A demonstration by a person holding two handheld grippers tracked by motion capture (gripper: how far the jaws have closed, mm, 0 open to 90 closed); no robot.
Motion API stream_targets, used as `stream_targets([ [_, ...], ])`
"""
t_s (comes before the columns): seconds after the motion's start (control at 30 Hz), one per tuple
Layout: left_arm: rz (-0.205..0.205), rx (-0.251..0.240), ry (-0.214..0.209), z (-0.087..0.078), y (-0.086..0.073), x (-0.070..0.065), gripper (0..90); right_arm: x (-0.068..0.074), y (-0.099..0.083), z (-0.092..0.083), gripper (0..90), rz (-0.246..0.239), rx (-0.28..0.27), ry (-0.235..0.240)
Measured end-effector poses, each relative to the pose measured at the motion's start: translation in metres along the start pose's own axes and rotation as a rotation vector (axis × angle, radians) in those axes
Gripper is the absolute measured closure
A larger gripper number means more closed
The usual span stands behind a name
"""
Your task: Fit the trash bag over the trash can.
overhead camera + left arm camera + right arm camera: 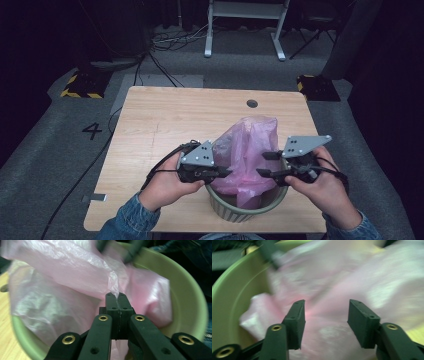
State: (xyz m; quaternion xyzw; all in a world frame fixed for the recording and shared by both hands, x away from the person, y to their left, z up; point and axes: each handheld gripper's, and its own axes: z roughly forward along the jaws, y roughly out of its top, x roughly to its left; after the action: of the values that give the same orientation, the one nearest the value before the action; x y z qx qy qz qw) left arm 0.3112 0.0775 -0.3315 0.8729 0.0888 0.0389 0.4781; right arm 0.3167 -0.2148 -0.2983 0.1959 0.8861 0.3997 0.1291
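Left gripper view showed the left gripper (115, 298) with its jaws pressed together on a thin fold of the pink plastic bag (62, 277), which billowed up and away from the tips and filled the green ribbed bin (192, 302) around them. Across the bin from it, the right gripper (326, 312) had its jaws spread apart, the blurred pink film lying just beyond them with nothing pinched between the pads. From the high view, both grippers flanked the bag over the bin near the wooden table's (165, 115) front edge.
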Motion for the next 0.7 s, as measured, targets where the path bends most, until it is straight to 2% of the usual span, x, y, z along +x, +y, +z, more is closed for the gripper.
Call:
stream_targets([
  [0.17,0.009,0.036,-0.049,0.0,-0.002,-0.007,90.0,-0.012,-0.001,-0.006,43.7,0.056,-0.069,-0.039],
  [0.23,0.009,0.043,-0.078,0.0,-0.002,-0.009,90.0,-0.018,0.001,-0.007,39.3,0.074,-0.089,-0.099],
  [0.27,0.01,0.051,-0.088,0.001,-0.003,-0.01,90.0,-0.018,0.001,-0.007,39.3,0.074,-0.089,-0.099],
  [0.3,0.014,0.059,-0.098,0.001,-0.003,-0.011,90.0,-0.022,0.002,-0.006,36.3,0.087,-0.091,-0.154],
  [0.33,0.016,0.061,-0.102,0.002,-0.003,-0.012,90.0,-0.022,0.002,-0.006,36.3,0.087,-0.091,-0.154],
  [0.4,0.02,0.044,-0.103,0.001,-0.004,-0.013,90.0,-0.026,0.002,-0.004,32.7,0.105,-0.096,-0.185],
  [0.53,0.026,-0.011,-0.12,-0.004,-0.007,-0.016,90.0,-0.033,0.003,0.004,30.6,0.163,-0.108,-0.165],
  [0.6,0.041,-0.032,-0.141,-0.006,-0.009,-0.021,90.0,-0.039,0.004,0.01,34.9,0.194,-0.111,-0.162],
  [0.63,0.052,-0.034,-0.153,-0.006,-0.009,-0.023,90.0,-0.039,0.004,0.01,34.9,0.194,-0.111,-0.162],
  [0.67,0.067,-0.043,-0.16,-0.006,-0.009,-0.026,90.0,-0.044,0.004,0.013,46.5,0.208,-0.121,-0.129],
  [0.7,0.074,-0.047,-0.167,-0.007,-0.009,-0.028,90.0,-0.044,0.004,0.013,46.5,0.208,-0.121,-0.129],
])
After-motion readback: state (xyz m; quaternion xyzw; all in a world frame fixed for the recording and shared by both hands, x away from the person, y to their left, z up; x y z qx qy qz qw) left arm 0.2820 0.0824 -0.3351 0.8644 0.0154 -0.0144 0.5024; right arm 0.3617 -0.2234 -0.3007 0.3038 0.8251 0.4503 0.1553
